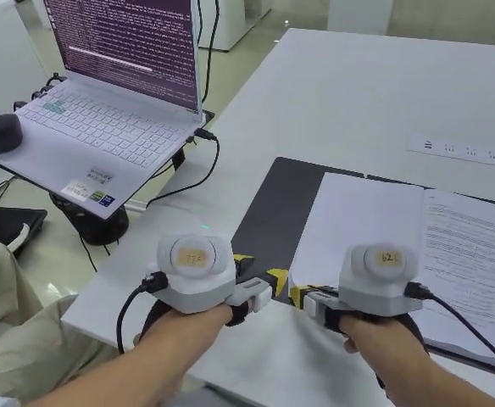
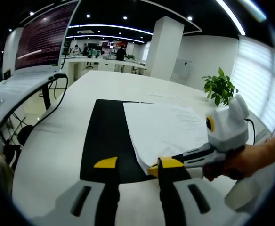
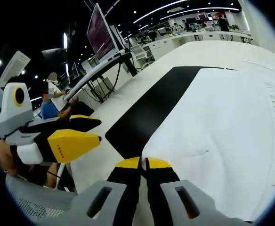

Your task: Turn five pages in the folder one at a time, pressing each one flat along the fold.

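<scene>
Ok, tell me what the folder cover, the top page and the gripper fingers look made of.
Folder cover: matte black, stiff and flat, likely plastic or coated board. Top page: thin white paper; its near corner looks lifted in the left gripper view. Right gripper's fingers: hard black plastic by the look, with smooth yellow tips; whether those are rubber can't be told.

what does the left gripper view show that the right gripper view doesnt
Left gripper view adds: a plant, a pillar, the left gripper with its own jaws open, and the right gripper seen from outside at the corner of the page.
Right gripper view adds: the right gripper's own jaws shut on that corner, the left gripper from the side, and a seated person.
Shared: the folder, page, laptop and table.
</scene>
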A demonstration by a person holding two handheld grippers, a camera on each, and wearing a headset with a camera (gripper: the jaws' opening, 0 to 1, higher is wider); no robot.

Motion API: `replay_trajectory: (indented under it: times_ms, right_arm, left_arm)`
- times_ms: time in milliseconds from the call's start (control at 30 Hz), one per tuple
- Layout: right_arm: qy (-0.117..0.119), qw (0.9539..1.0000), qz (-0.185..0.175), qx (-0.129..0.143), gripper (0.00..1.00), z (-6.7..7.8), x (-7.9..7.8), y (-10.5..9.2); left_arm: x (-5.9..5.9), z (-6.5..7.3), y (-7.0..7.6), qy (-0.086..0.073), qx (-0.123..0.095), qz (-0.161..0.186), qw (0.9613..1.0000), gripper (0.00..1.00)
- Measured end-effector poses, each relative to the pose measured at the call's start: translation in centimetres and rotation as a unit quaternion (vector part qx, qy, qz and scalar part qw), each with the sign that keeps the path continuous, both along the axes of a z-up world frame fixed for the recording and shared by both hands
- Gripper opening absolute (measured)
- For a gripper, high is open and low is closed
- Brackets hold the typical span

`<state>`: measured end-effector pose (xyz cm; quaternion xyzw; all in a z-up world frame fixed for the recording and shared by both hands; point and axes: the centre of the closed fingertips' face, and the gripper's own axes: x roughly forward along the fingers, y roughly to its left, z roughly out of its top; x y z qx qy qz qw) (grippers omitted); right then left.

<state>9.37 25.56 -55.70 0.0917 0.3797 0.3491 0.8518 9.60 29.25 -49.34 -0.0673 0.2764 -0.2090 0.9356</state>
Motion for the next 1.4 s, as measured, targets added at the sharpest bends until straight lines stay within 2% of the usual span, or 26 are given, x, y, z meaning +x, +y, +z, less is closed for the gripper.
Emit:
replay_trajectory:
  times_ms: [433,567,633,700,867,1000,1133,1167,1333,1400]
  right_arm:
    - [0.003,0.9996,-0.004,0.027,0.03,0.8,-1.3,0.0]
    - [-0.010,0.9995,-0.010,0.030,0.00,1.3,-1.3,-0.8]
    - [-0.009,0.9991,-0.018,0.037,0.00,1.8,-1.3,-1.4]
    - [-0.017,0.9987,-0.026,0.041,0.00,2.5,-1.1,-2.3]
    - [-0.036,0.9962,-0.060,0.051,0.00,3.8,0.0,-5.4]
    - [-0.052,0.9914,-0.107,0.054,0.00,4.2,1.8,-9.2]
    - [-0.078,0.9858,-0.138,0.056,0.00,4.4,3.7,-12.4]
    - [-0.092,0.9840,-0.143,0.053,0.00,4.5,4.2,-13.1]
    - [-0.132,0.9792,-0.149,0.038,0.00,4.2,5.9,-15.1]
    - [-0.143,0.9787,-0.145,0.028,0.00,3.8,6.7,-15.5]
  left_arm:
    - [0.6,-0.2,-0.5,0.003,0.008,-0.002,1.0000,0.31]
    - [0.7,-0.4,-1.0,0.006,0.011,-0.006,0.9999,0.30]
    - [0.8,-0.5,-1.5,0.007,0.014,-0.011,0.9998,0.30]
    - [1.0,-0.5,-2.1,0.006,0.015,-0.016,0.9997,0.30]
    - [1.7,-1.4,-4.9,0.003,0.031,-0.046,0.9984,0.28]
    - [2.3,-2.6,-6.6,0.002,0.045,-0.053,0.9976,0.28]
    - [2.6,-3.8,-7.1,0.002,0.064,-0.050,0.9967,0.27]
    - [2.7,-4.3,-7.1,0.003,0.069,-0.047,0.9965,0.27]
    - [2.6,-5.1,-7.2,0.000,0.082,-0.041,0.9958,0.25]
    - [2.5,-5.8,-7.1,-0.001,0.091,-0.040,0.9951,0.25]
